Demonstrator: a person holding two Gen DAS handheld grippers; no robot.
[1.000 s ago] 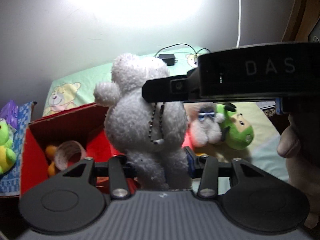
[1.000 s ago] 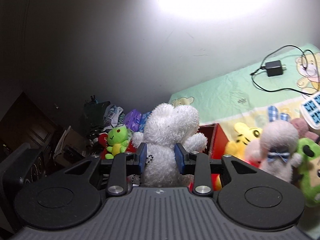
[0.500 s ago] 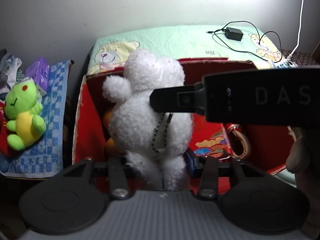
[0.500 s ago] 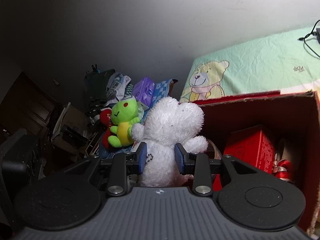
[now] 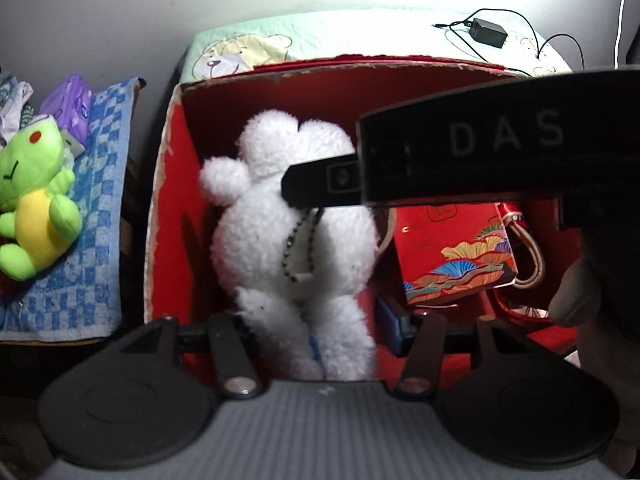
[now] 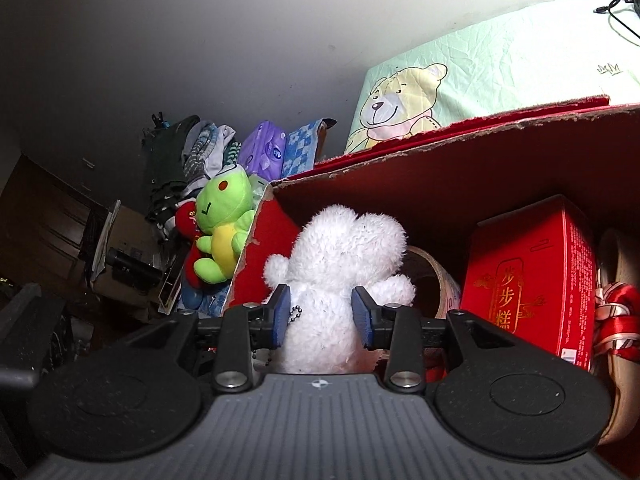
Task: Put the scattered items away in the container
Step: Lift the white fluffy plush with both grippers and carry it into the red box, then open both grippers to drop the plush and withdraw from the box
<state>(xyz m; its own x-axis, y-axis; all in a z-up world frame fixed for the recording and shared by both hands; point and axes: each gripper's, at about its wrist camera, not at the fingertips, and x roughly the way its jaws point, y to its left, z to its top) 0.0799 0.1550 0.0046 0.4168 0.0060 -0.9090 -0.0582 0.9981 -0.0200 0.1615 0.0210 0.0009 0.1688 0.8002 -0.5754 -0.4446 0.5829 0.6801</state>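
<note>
A white plush toy (image 5: 292, 240) with a bead chain hangs upright inside the red cardboard box (image 5: 168, 200), at its left end. My left gripper (image 5: 316, 326) has the toy's legs between its jaws, which are opening. Its right pad (image 5: 394, 328) stands clear of the fur and its left pad is hidden. My right gripper (image 6: 321, 314) straddles the toy's body (image 6: 340, 264) from the other side. Its jaws are opening too, though both blue pads still touch the fur. In the left wrist view, the right gripper's black body (image 5: 500, 148) crosses in front of the toy's head.
Inside the box (image 6: 440, 136) stand a red gift box (image 6: 528, 272), a tape roll (image 6: 428, 276) and red ribbon. A green plush (image 5: 32, 208) lies on a blue checked towel (image 5: 80, 240) left of the box. A charger (image 5: 488, 34) lies on the green bedsheet. A person's thumb (image 5: 576, 292) is at the right.
Both grippers have carried the white plush from above the bed down into the left end of the red box. Both pairs of jaws have widened slightly, and the left one's right pad has come off the toy.
</note>
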